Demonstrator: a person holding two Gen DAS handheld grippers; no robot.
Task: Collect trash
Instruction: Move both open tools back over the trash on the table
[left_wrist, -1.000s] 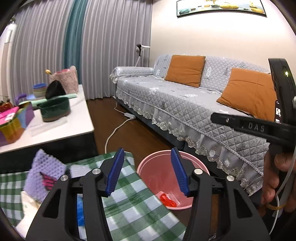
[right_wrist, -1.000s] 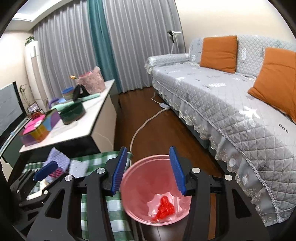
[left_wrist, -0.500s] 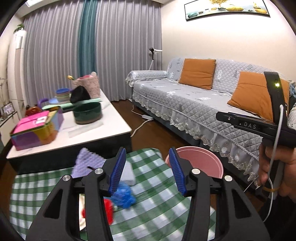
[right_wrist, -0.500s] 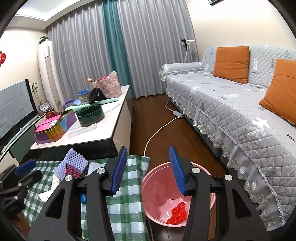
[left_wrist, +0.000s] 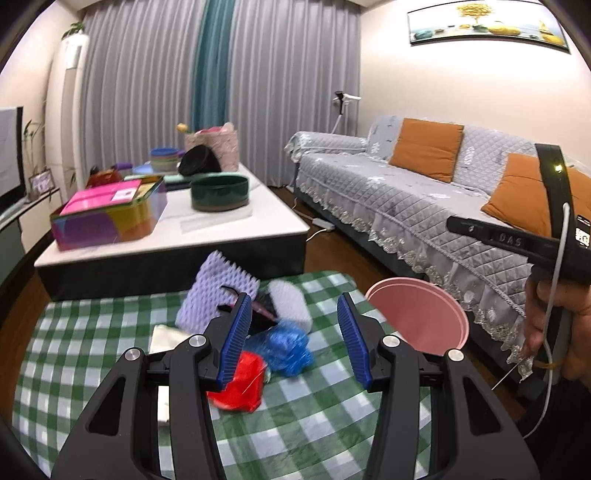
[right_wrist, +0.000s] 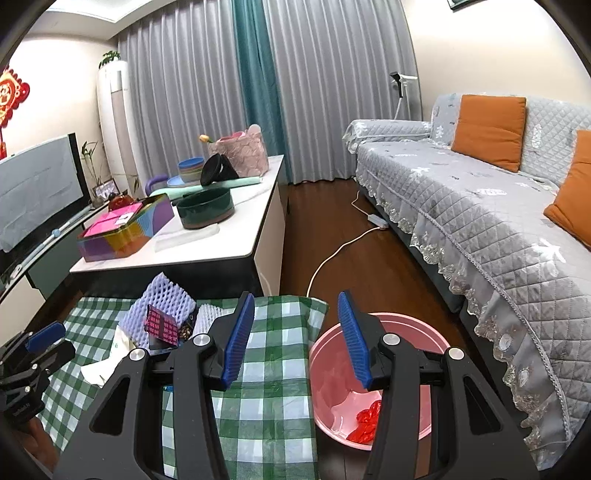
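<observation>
Left tool (left_wrist: 293, 341) wide, holding nothing, hovering over the checked cloth (left_wrist: 92, 332) above the trash pile. Right tool (right_wrist: 295, 338) also wide and bare, over the cloth's right edge and the near rim of the pink bin (right_wrist: 384, 384).

Trash on cloth: blue wrapper (left_wrist: 290, 347) between the left tool's fingers in view, red wrapper (left_wrist: 242, 384) just beside it and partly behind the left finger, purple foam net (left_wrist: 208, 291) farther back, white foam net (left_wrist: 290, 302) beside it, dark pink-patterned packet (right_wrist: 160, 325) leaning on the purple net, white paper (right_wrist: 107, 363) at the pile's left.

Bin on floor just right of the cloth, between cloth and sofa (right_wrist: 480, 206); red scrap (right_wrist: 367, 421) lies at its bottom.

White desk (right_wrist: 207, 243) behind the cloth with green bowl (right_wrist: 205, 206) and coloured tin (right_wrist: 125, 230).
</observation>
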